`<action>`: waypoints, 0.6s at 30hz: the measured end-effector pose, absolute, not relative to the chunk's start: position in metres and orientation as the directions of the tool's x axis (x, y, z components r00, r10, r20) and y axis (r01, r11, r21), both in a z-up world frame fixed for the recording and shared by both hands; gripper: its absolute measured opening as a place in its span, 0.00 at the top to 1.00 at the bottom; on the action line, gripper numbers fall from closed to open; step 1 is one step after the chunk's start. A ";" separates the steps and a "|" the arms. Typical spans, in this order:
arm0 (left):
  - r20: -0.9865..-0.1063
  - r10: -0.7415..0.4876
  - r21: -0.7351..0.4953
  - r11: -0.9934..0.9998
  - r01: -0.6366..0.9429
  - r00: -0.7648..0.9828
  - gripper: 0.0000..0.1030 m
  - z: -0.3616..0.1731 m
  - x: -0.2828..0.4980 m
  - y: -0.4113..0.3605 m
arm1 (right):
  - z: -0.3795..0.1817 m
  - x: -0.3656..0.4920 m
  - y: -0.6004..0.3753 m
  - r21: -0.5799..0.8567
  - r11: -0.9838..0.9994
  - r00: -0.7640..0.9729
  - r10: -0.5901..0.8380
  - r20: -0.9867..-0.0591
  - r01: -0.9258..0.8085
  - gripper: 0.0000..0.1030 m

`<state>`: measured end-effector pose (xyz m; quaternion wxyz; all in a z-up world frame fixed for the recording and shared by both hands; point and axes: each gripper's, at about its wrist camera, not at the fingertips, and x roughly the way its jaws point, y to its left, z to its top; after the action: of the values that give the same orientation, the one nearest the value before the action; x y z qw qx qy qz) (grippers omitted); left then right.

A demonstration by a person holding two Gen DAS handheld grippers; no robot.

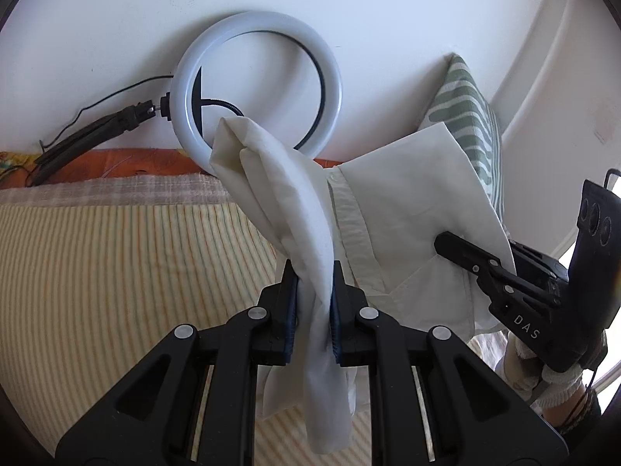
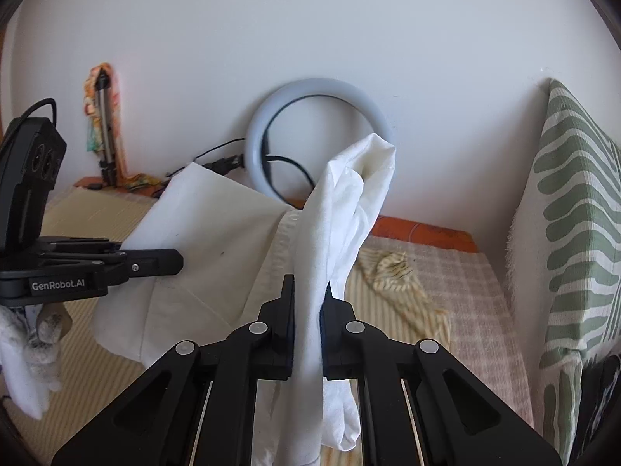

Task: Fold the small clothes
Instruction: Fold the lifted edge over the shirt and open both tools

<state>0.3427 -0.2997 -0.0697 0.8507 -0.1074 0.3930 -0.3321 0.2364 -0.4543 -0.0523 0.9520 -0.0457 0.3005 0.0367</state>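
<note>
A white shirt (image 1: 392, 209) hangs stretched in the air between two sets of tongs, above a bed covered in a striped sheet (image 1: 128, 256). The left tongs (image 1: 314, 268) are pinched on a bunched fold of its fabric, which stands up past the tips and trails down between the black arms. The right tongs (image 2: 308, 285) clamp another gathered fold in the same way, the cloth rising in a twisted plume ahead of them. From the left wrist camera the right tongs show at the right edge, their tips against the shirt's panel; a gloved hand (image 1: 543, 372) grips that tool. The shirt's button placket (image 1: 349, 209) runs down the middle of the spread panel. Behind, a ring light (image 1: 256, 89) leans against a white wall (image 1: 349, 7), and a green-and-white patterned pillow (image 2: 574, 240) stands upright at the right end of the bed. An orange mattress edge (image 2: 423, 229) shows along the wall.
</note>
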 end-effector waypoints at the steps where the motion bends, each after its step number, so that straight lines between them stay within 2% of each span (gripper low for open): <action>1: -0.603 -0.643 -0.440 0.762 0.475 0.472 0.88 -0.072 0.348 -0.304 | -0.055 0.242 -0.459 -0.057 0.994 0.815 0.043 -0.577 -0.093 0.93; 10: -0.680 -0.526 -0.322 0.841 0.435 0.511 0.86 -0.101 0.377 -0.320 | -0.088 0.284 -0.481 -0.079 0.995 0.781 0.003 -0.624 -0.066 0.93; 12: -0.708 -0.469 -0.267 0.870 0.414 0.529 0.81 -0.107 0.380 -0.321 | -0.096 0.292 -0.484 -0.118 0.992 0.761 -0.048 -0.647 -0.038 0.91; 14: -0.730 -0.424 -0.235 0.892 0.386 0.535 0.78 -0.112 0.384 -0.321 | -0.105 0.301 -0.489 -0.176 0.984 0.729 -0.131 -0.672 0.014 0.83; 15: -0.735 -0.413 -0.226 0.897 0.380 0.538 0.74 -0.113 0.384 -0.319 | -0.110 0.305 -0.492 -0.195 0.980 0.711 -0.158 -0.685 0.030 0.81; 18: -0.724 -0.345 -0.148 0.924 0.353 0.598 0.49 -0.108 0.380 -0.315 | -0.114 0.306 -0.499 -0.234 0.968 0.687 -0.233 -0.688 0.093 0.73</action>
<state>0.3804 -0.3151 -0.1080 0.8937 0.0052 0.4038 -0.1953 0.3057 -0.4990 -0.1138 0.9140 -0.0906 0.3852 -0.0893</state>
